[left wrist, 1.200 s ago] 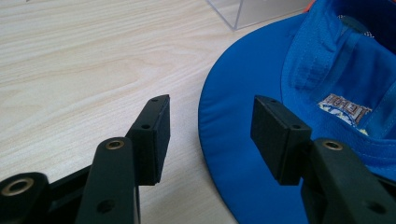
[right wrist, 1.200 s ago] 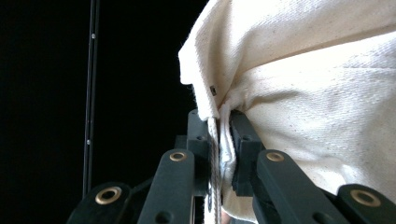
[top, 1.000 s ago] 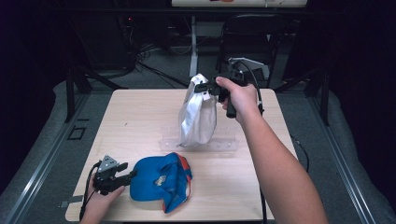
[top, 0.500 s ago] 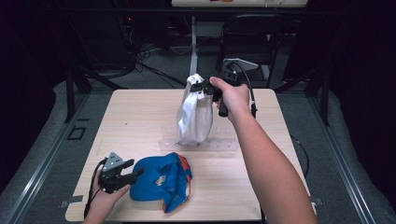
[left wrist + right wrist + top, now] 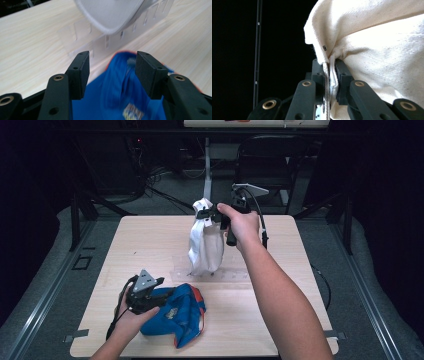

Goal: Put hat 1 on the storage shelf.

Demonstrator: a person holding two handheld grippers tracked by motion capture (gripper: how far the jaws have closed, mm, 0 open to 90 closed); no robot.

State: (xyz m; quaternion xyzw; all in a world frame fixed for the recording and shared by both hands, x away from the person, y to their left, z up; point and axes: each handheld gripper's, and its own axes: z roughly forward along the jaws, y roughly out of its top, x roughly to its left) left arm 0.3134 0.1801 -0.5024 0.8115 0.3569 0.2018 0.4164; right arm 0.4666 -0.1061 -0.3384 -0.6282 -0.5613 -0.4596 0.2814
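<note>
White cloth bag [image 5: 205, 240] hangs above the middle of the wooden table [image 5: 150, 240], its top edge pinched between the closed jaws of the right gripper [image 5: 212, 213]. Nearer the person, the left gripper [image 5: 111, 67] spreads its jaws over a blue cap [image 5: 177, 312].

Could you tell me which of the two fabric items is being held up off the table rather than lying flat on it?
The white cloth bag. The right gripper pinches its top edge so it hangs, while the blue item lies on the table by the left gripper.
</note>
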